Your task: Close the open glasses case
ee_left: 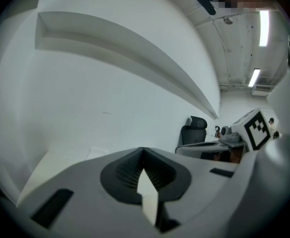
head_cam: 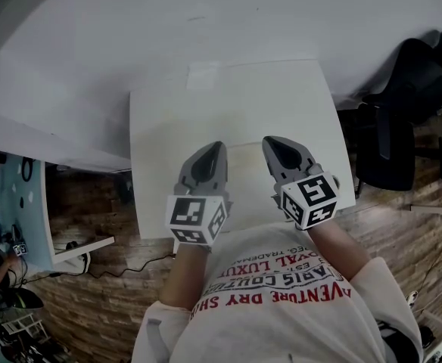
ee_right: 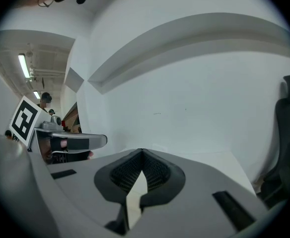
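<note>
No glasses case shows in any view. My left gripper (head_cam: 215,147) and right gripper (head_cam: 271,141) hang side by side over the near part of a white table (head_cam: 228,104), just in front of the person's chest. Both are shut, jaw tips touching with nothing between them. The left gripper view looks along the left gripper (ee_left: 143,150) at bare tabletop and a white wall, with the right gripper's marker cube (ee_left: 257,128) off to the right. In the right gripper view, the right gripper (ee_right: 142,151) faces the same wall and the left gripper's marker cube (ee_right: 25,121) sits at the left.
A black office chair (head_cam: 410,89) stands right of the table, also visible as the chair (ee_left: 192,130) in the left gripper view. A pale flat patch (head_cam: 206,74) lies at the table's far side. A lower white surface (head_cam: 24,146) borders the left; a brick-patterned floor (head_cam: 130,278) surrounds.
</note>
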The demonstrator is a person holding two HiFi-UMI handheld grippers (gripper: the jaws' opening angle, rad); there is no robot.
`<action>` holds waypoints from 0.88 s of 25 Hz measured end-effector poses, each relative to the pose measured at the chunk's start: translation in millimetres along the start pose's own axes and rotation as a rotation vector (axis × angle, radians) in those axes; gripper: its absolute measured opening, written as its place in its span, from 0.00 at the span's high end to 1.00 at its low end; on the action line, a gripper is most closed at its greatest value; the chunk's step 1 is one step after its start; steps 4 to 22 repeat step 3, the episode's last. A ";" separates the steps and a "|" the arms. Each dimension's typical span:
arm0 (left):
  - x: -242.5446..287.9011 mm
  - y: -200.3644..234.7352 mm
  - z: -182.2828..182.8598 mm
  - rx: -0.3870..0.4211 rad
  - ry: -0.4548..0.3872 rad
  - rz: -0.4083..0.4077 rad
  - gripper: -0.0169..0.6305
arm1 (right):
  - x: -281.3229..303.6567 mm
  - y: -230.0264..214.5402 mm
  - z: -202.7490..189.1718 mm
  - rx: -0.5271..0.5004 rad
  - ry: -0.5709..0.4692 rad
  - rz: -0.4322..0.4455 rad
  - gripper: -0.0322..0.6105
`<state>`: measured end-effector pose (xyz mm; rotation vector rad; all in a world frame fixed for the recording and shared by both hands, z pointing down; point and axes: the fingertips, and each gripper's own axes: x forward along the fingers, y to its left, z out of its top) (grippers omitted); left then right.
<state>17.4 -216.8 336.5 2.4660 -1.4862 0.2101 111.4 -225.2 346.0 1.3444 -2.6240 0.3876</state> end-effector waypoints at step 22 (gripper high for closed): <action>-1.0 -2.5 -2.0 0.005 0.002 0.000 0.98 | -1.4 -0.7 -2.5 -0.004 0.003 -0.002 0.93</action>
